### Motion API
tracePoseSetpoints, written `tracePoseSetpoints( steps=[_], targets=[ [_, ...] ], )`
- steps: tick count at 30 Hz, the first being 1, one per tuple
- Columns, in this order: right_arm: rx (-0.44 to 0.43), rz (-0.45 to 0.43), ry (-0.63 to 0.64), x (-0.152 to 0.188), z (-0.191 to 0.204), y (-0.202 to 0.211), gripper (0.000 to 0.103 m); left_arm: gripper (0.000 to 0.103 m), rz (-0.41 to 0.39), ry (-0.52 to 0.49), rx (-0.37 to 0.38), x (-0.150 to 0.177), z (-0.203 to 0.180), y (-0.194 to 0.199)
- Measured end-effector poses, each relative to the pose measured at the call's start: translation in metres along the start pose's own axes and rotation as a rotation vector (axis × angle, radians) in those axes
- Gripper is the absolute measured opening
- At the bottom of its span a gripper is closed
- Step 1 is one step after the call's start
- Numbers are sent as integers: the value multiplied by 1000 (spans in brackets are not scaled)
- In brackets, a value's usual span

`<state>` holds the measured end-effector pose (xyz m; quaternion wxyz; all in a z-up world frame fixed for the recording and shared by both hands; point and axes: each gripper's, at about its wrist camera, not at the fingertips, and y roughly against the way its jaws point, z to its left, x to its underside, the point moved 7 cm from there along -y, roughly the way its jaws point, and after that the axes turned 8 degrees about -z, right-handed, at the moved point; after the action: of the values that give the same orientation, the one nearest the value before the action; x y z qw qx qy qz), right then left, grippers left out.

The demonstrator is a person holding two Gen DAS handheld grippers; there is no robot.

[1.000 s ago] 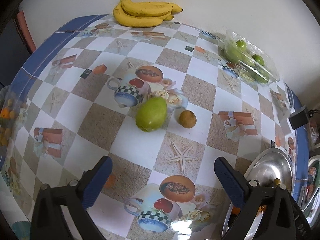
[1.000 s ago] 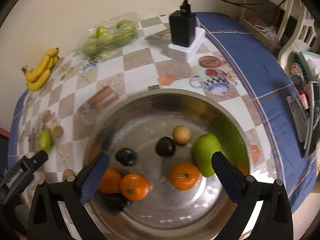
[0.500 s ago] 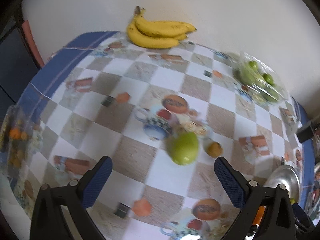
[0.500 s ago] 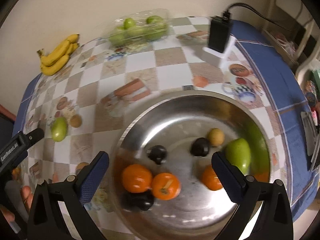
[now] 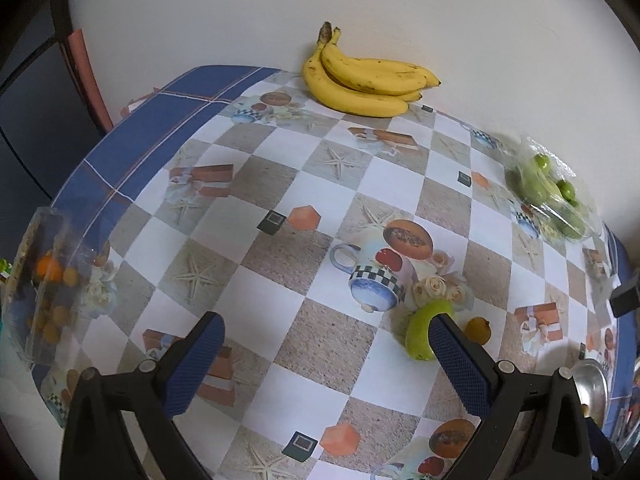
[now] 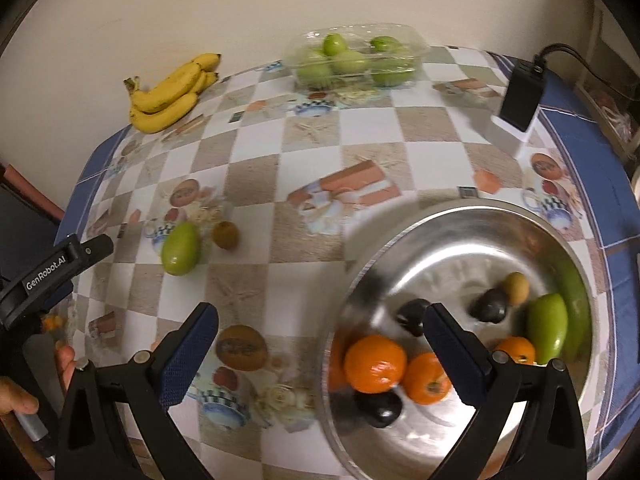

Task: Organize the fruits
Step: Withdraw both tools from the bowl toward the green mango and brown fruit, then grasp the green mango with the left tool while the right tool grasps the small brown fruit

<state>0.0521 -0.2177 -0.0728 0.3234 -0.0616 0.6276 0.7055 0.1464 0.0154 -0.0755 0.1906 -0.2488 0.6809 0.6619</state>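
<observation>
Fruits lie scattered across a table covered in a checked cloth printed with cups, starfish and gift boxes, with a blue border. A green mango lies loose on the cloth near the middle-left of my right camera's view, and a small brown round fruit sits just beside it, apart from it. In my left camera the same green mango is partly hidden behind my right-hand finger, with the small brown fruit near it.

A bunch of bananas rests at the far edge of the table against the wall. A clear plastic punnet of green fruits stands further along that far edge.

A large steel bowl sits near the front right of the table. Inside it are three oranges, another green mango lying against the bowl's wall, several dark round fruits and one small brown fruit.

My left gripper hovers above the cloth with its jaws spread wide and nothing between them. My right gripper hovers over the bowl's near-left rim, jaws also spread wide and empty.

A black charger on a white block stands at the far right. A clear bag of small orange fruits lies at the table's left edge.
</observation>
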Motion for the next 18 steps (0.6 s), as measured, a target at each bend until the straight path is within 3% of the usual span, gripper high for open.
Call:
tracePoseSetpoints(
  steps=[18],
  targets=[
    [-112, -25, 19, -23, 49, -18, 102, 103, 29, 108, 12, -6, 17, -18]
  ],
)
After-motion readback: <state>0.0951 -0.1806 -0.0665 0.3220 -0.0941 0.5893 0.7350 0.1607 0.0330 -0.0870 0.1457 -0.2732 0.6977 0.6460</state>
